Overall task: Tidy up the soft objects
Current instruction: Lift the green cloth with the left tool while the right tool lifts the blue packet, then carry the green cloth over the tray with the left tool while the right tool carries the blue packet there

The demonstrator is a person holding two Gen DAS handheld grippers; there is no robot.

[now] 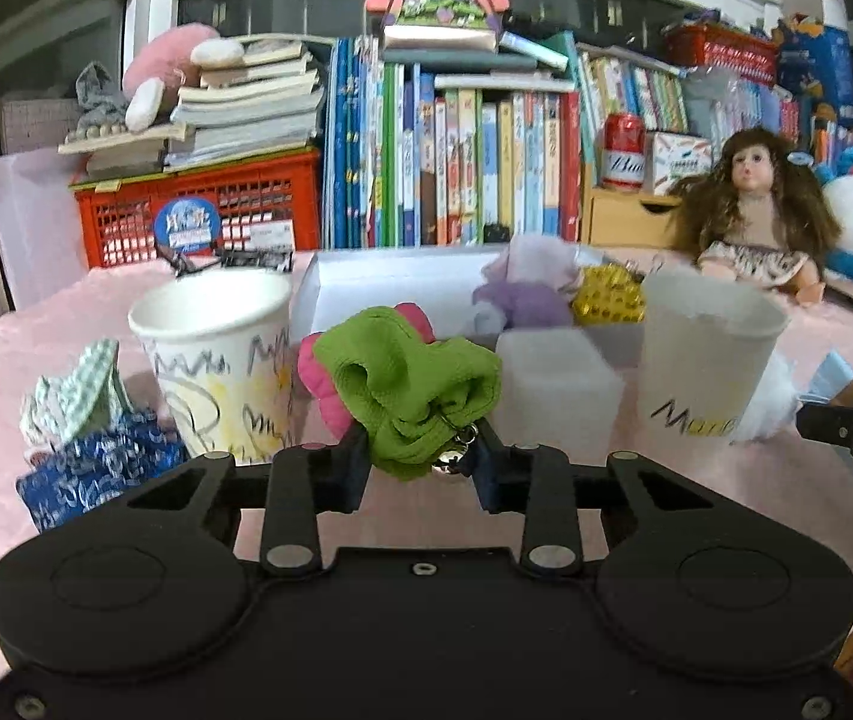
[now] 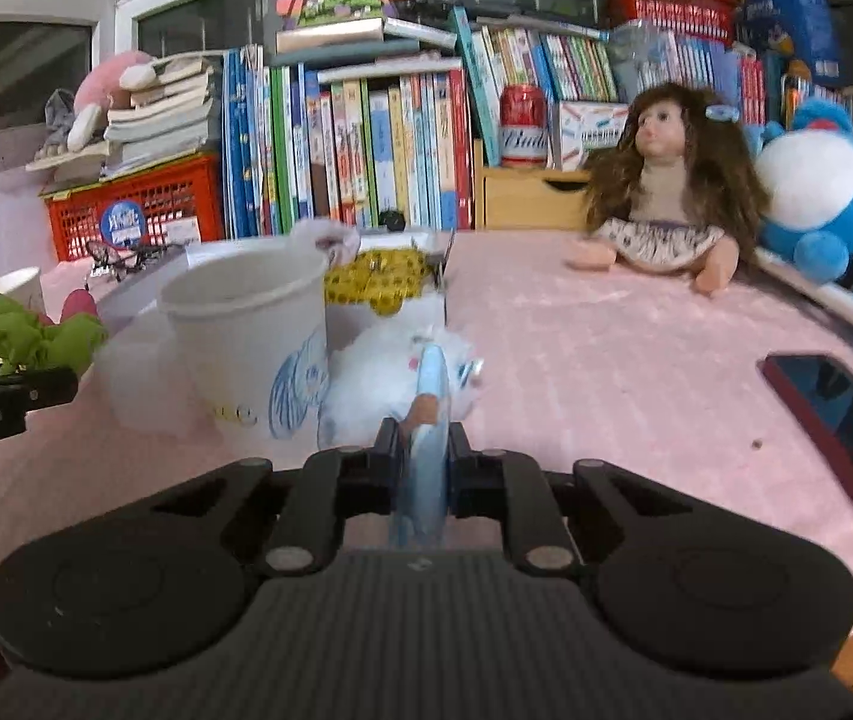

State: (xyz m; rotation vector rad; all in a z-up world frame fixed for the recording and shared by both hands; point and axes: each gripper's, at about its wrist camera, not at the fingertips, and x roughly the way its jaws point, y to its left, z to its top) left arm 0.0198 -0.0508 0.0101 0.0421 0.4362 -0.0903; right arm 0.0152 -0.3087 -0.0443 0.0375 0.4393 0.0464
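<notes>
My left gripper (image 1: 420, 456) is shut on a green scrunchie (image 1: 408, 384) with a small metal charm, held above the pink cloth in front of a scribbled paper cup (image 1: 222, 360). A pink scrunchie (image 1: 324, 384) lies behind it. My right gripper (image 2: 423, 444) is shut on a flat light-blue soft piece (image 2: 426, 468), just in front of a white fluffy toy (image 2: 390, 372) and a white paper cup (image 2: 252, 336). A white box (image 1: 396, 294) holds a purple scrunchie (image 1: 528, 300) and a yellow scrunchie (image 1: 606, 300). The green scrunchie also shows in the right wrist view (image 2: 36, 336).
A blue patterned cloth and a checked green one (image 1: 84, 438) lie at the left. A white foam block (image 1: 558, 390) and another cup (image 1: 702, 366) stand to the right. A doll (image 2: 660, 192), a blue plush (image 2: 822, 198) and a phone (image 2: 846, 420) are on the right. Books line the back.
</notes>
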